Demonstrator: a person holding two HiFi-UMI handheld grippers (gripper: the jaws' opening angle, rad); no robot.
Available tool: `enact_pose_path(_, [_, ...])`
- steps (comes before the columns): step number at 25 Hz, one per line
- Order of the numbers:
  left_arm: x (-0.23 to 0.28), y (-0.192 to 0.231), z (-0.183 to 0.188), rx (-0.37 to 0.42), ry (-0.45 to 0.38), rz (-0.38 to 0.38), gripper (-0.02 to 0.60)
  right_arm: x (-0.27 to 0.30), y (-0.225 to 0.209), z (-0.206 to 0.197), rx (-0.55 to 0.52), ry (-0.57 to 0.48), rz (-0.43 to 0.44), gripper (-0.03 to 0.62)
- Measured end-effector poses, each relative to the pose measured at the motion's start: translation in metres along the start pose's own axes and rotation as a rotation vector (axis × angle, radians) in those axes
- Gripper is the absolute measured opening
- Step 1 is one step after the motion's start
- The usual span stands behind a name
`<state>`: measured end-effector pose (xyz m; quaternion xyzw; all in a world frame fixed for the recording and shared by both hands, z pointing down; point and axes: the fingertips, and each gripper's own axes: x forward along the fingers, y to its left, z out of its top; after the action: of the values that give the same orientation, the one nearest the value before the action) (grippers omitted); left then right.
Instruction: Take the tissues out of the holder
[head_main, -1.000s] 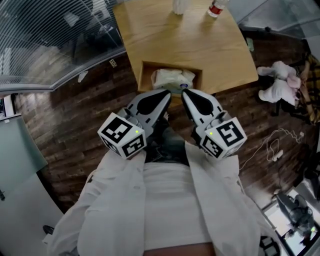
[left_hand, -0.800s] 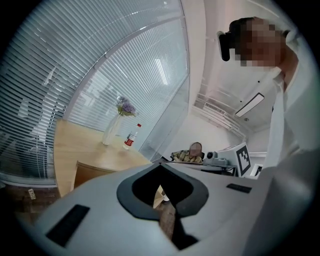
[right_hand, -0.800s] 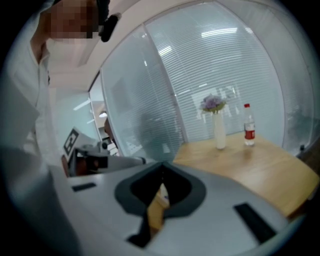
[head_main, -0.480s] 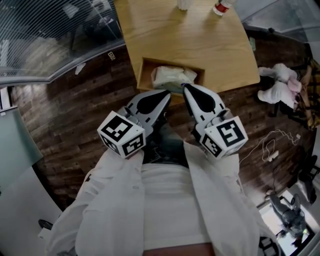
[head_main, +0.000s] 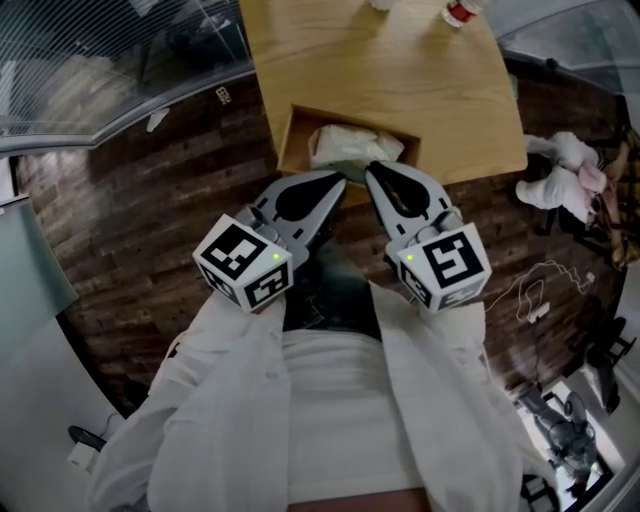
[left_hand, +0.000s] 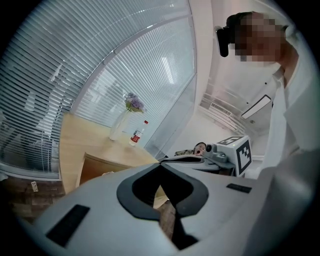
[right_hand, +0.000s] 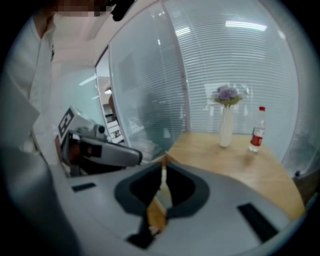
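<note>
A wooden tissue holder (head_main: 296, 152) stands at the near edge of the table (head_main: 400, 70), with crumpled white tissues (head_main: 352, 145) sticking up out of it. My left gripper (head_main: 338, 181) and right gripper (head_main: 371, 172) hover side by side just in front of the holder's near wall, tips pointing at it. Both pairs of jaws are shut with nothing between them. In the left gripper view the left gripper (left_hand: 161, 163) is level with the holder (left_hand: 97, 169). In the right gripper view the right gripper (right_hand: 164, 160) hides the holder.
At the table's far end stand a vase of purple flowers (right_hand: 226, 120) and a red-labelled bottle (right_hand: 257, 130). A glass wall with blinds (head_main: 110, 60) runs along the left. Soft toys (head_main: 560, 170) and a white cable (head_main: 540, 285) lie on the floor to the right.
The head view has tilted a little, so the table sits higher in the picture. Both grippers stay shut and have crept slightly closer to the holder's near wall.
</note>
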<state>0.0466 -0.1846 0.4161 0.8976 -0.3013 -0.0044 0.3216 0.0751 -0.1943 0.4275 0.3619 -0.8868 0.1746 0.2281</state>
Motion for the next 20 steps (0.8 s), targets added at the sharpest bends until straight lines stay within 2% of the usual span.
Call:
enact_pose_path(5, [-0.002, 0.009, -0.003, -0.023, -0.003, 0.010, 0.008, 0.010, 0.004, -0.003, -0.082, 0.059, 0.029, 0.012])
enact_pose_path(16, [-0.003, 0.017, -0.014, -0.063, 0.010, 0.015, 0.008, 0.022, 0.001, -0.018, -0.247, 0.155, 0.000, 0.084])
enact_pose_path(20, [-0.004, 0.022, -0.015, -0.069, 0.002, 0.025, 0.008, 0.025, 0.000, -0.022, -0.356, 0.202, -0.027, 0.091])
